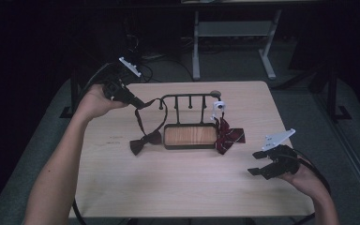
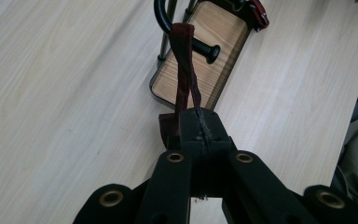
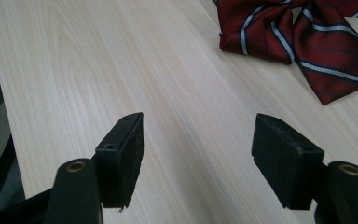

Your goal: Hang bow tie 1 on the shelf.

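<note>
Left gripper clenched on the dark red strap at frame centre, strap looped over a peg of the black rack, its bow lying left of the wooden tray. Right gripper released, lower right, above bare table; striped bow tie upper right.

Dim high view, dark surroundings, evenly lit pale table, soft faint shadows, brighter gripper views, near jaws slightly blurred
</note>
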Motion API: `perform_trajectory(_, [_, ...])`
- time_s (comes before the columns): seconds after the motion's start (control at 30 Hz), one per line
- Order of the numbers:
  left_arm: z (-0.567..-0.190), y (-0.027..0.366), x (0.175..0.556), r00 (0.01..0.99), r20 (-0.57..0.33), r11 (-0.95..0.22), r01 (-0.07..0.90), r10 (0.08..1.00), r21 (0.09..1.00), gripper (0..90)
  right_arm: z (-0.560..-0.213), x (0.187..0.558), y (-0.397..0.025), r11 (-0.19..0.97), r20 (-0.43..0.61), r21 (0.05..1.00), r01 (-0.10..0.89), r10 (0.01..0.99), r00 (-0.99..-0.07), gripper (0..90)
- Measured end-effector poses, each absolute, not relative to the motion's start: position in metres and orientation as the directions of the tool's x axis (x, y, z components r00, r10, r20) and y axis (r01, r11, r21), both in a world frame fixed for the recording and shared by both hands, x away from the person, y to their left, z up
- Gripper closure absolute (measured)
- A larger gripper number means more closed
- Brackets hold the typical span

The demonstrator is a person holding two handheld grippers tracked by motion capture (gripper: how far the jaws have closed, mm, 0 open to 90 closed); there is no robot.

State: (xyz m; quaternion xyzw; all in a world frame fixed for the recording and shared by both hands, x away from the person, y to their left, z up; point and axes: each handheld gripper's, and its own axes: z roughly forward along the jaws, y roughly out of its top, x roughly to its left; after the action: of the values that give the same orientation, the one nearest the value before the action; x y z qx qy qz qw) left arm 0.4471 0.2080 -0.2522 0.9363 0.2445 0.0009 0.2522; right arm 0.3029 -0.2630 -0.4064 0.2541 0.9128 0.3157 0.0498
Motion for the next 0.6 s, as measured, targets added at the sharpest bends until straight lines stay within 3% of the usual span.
perform_trajectory(0.6, [-0.263,0.213,0.447,0.857,-0.103,-0.752,0.495,0.505,0.436,85.1,-0.407,0.301,-0.264,0.668,0.072,0.603,0.437,0.5,-0.863,33.7])
